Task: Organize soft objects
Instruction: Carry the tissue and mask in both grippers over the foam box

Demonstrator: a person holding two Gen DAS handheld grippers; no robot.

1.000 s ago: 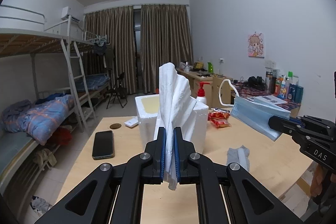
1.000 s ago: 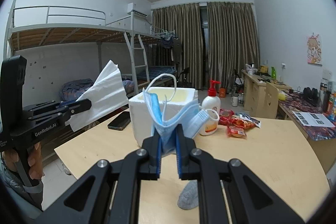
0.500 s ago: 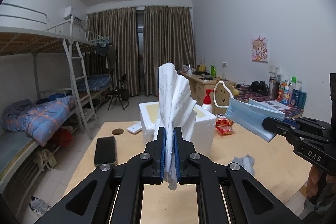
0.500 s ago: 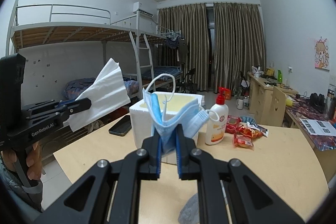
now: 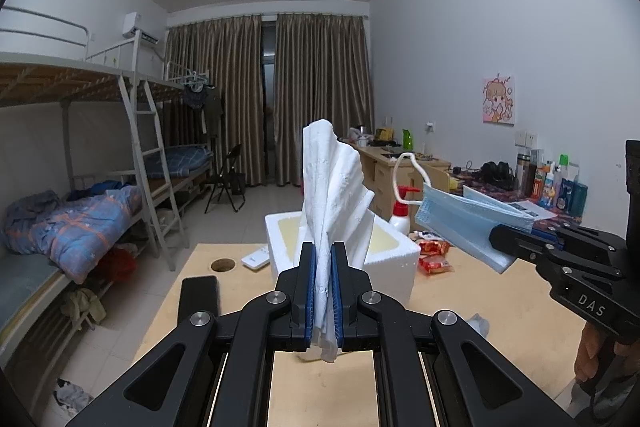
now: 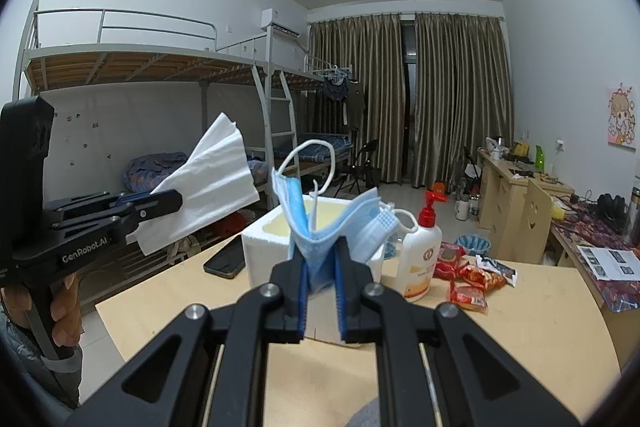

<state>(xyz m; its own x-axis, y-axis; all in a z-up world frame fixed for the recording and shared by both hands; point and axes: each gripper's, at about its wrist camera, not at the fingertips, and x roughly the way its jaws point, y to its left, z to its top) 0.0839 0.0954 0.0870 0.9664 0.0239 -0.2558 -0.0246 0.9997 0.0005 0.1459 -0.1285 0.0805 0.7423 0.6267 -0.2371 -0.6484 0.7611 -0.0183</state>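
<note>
Two grippers are up over the desk (image 5: 500, 291), each clamped on one soft thing. The left gripper (image 5: 323, 291) pinches one white tissue (image 5: 332, 195), which stands upright from its pads toward 12 o'clock, with a short end hanging below them. The right gripper (image 6: 322, 281) is closed on one folded blue face mask (image 6: 320, 227), whose white ear loops rise toward 12 o'clock. One white foam box (image 6: 264, 247) sits open on the desk just beyond both grippers. One pump bottle (image 6: 420, 255) stands beside the box at 3 o'clock of it, one black phone (image 6: 226, 261) lies at 9 o'clock, and three red snack packets (image 6: 468, 287) lie past the bottle.
</note>
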